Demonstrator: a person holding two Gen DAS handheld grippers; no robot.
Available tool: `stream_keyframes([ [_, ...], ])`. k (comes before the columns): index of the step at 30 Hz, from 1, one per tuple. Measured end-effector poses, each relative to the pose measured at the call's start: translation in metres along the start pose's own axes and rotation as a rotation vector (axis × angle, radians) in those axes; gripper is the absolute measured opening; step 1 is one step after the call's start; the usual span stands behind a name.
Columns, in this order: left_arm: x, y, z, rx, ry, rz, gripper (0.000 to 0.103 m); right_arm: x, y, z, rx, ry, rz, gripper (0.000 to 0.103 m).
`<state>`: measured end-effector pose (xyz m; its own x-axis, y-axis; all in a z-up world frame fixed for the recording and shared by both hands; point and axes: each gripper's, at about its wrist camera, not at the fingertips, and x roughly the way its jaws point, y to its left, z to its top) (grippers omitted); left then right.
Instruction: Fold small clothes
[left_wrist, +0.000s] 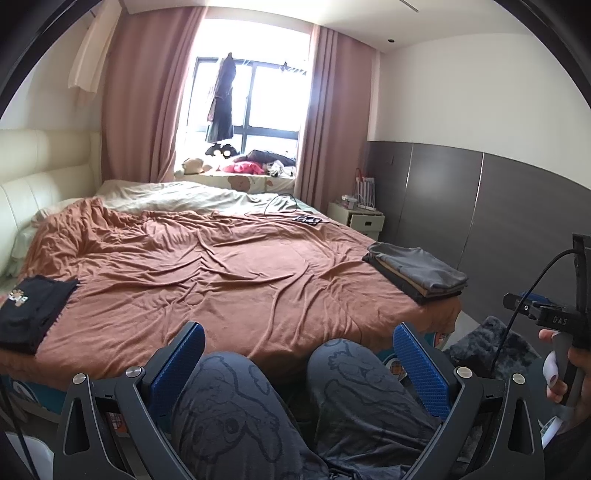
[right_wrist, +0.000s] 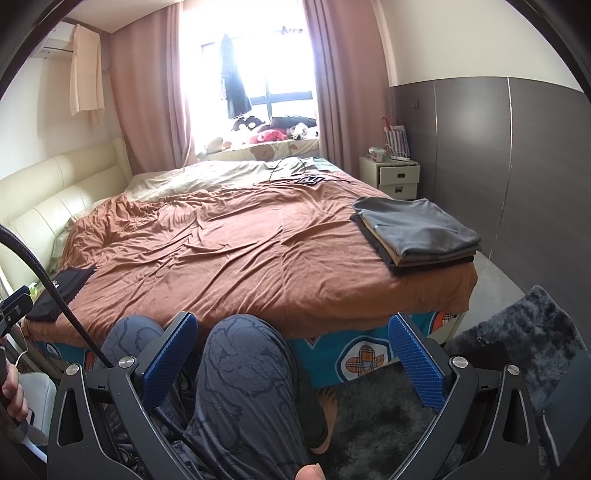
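A stack of folded clothes (left_wrist: 417, 273) with a grey piece on top lies at the bed's near right corner, also in the right wrist view as the stack (right_wrist: 417, 232). A black garment with a small printed emblem (left_wrist: 31, 312) lies flat at the bed's near left edge; the black garment (right_wrist: 61, 291) shows in the right view too. My left gripper (left_wrist: 299, 354) is open and empty, held low over a person's knees in patterned grey trousers (left_wrist: 236, 406). My right gripper (right_wrist: 293, 343) is likewise open and empty above the knees (right_wrist: 243, 376), short of the bed.
The bed has a rumpled rust-brown cover (left_wrist: 221, 273) and a cream headboard (left_wrist: 40, 173) at left. A phone and cable (left_wrist: 308, 219) lie at the far side. A nightstand (left_wrist: 364, 218), dark wall panels (right_wrist: 517, 166) and a shaggy grey rug (right_wrist: 517, 332) are on the right.
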<state>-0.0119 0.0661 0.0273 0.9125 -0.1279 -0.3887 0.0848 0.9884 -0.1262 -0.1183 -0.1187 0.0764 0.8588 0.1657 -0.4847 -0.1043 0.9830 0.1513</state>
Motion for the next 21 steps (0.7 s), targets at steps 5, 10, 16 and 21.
stream_keyframes([
  [5, -0.0014, -0.001, -0.0002, 0.0, -0.001, -0.003, 0.103, -0.0001, -0.0014, -0.0002, 0.0, -0.002, 0.0, 0.103],
  [10, -0.0015, -0.0017, -0.0002, 0.0, -0.001, -0.003, 0.103, -0.0006, -0.0042, 0.001, -0.002, -0.002, 0.001, 0.103],
  [16, -0.0027, -0.0023, -0.0007, 0.007, -0.004, -0.009, 0.103, -0.0016, -0.0071, 0.0021, -0.005, -0.005, 0.006, 0.103],
  [21, -0.0013, -0.002, -0.0017, 0.007, 0.002, -0.018, 0.103, -0.0013, -0.0078, 0.0021, -0.004, -0.005, 0.006, 0.103],
])
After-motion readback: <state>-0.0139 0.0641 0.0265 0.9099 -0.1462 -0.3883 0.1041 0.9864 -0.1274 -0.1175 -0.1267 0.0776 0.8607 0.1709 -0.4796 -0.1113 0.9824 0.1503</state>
